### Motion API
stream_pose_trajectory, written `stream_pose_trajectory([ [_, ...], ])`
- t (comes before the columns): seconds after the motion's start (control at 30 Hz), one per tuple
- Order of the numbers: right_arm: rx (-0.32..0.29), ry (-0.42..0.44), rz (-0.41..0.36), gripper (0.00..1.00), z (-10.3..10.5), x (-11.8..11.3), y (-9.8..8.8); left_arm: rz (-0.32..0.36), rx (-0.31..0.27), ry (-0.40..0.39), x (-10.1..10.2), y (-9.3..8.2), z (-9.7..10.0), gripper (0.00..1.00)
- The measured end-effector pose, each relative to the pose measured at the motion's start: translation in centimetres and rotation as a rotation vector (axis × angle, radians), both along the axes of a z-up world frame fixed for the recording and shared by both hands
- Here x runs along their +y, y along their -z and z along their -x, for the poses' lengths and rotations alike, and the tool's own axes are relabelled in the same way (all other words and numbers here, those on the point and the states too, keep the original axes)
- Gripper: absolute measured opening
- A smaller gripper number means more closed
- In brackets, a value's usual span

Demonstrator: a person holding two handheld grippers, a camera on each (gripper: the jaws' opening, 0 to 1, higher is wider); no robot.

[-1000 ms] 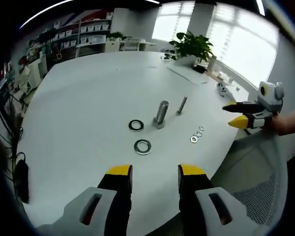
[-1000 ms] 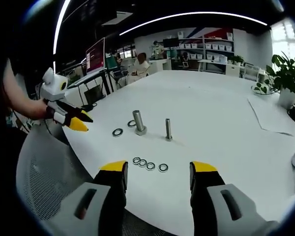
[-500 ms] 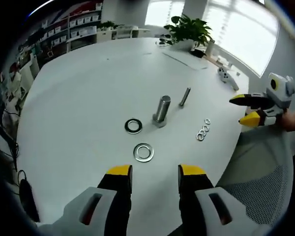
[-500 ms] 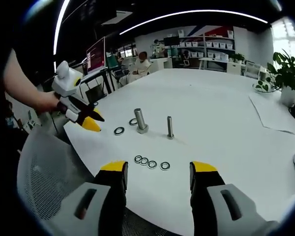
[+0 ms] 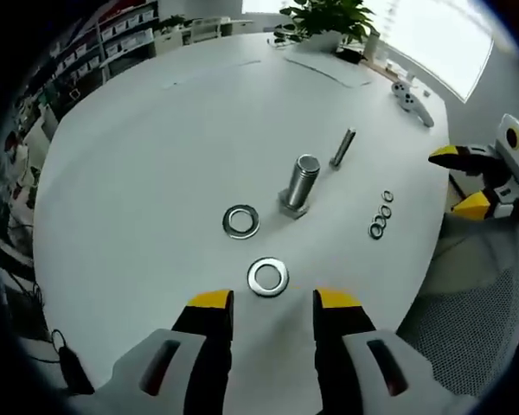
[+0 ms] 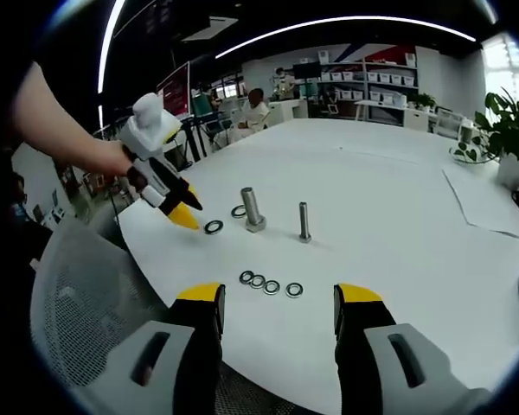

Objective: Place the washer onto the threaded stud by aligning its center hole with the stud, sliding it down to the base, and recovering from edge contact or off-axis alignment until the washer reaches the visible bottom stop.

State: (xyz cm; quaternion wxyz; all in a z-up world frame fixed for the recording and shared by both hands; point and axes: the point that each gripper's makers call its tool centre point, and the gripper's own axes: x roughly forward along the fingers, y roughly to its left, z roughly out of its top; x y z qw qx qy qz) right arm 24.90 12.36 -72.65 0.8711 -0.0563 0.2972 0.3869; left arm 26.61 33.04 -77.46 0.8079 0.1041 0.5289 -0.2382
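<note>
A thick threaded stud [image 5: 301, 184] stands upright on the white table [image 5: 156, 156], with a thin bolt [image 5: 342, 148] upright beyond it. Two large washers lie flat: one [image 5: 240, 221] left of the stud, one [image 5: 267, 277] just ahead of my left gripper [image 5: 272, 303], which is open and holds nothing. A row of small washers [image 5: 381, 216] lies to the right. My right gripper [image 6: 278, 298] is open over the table's edge, behind the small washers [image 6: 271, 285]. From there the left gripper [image 6: 189, 210] hangs by a large washer [image 6: 214, 226], left of the stud [image 6: 253, 208].
A mesh chair [image 5: 467, 328] sits below the table's rounded edge. A game controller [image 5: 413, 93], a sheet of paper [image 6: 480, 207] and a potted plant [image 6: 506, 138] are at the far side. Shelves and seated people lie beyond the table.
My left gripper has come forward and lower over the table, so the near large washer now lies just ahead of its jaws. The right gripper has hardly moved. Both stay open.
</note>
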Motion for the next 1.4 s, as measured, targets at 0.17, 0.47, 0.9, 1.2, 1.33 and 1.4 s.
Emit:
stream_pose_trajectory([
  [0.17,-0.006,-0.011,0.002,0.53,0.1,0.2,-0.1,-0.018,0.033,0.02,-0.2,0.8,-0.2,0.34],
  [0.47,-0.002,-0.01,-0.002,0.53,0.1,0.1,0.0,-0.053,0.06,0.059,-1.0,1.4,-0.4,0.34],
  [0.9,0.001,-0.008,-0.012,0.53,0.1,0.2,-0.1,-0.142,0.095,0.154,-0.9,2.2,-0.5,0.33],
  [1.2,0.006,-0.004,-0.018,0.53,0.0,0.3,-0.1,-0.181,0.101,0.207,-0.8,2.3,-0.7,0.33],
  [1.33,0.005,-0.005,-0.019,0.53,0.0,0.3,-0.1,-0.172,0.102,0.195,-0.7,2.2,-0.9,0.33],
  [1.4,0.008,-0.006,-0.019,0.53,0.1,0.3,-0.1,-0.174,0.097,0.207,-0.8,2.2,-0.8,0.33],
])
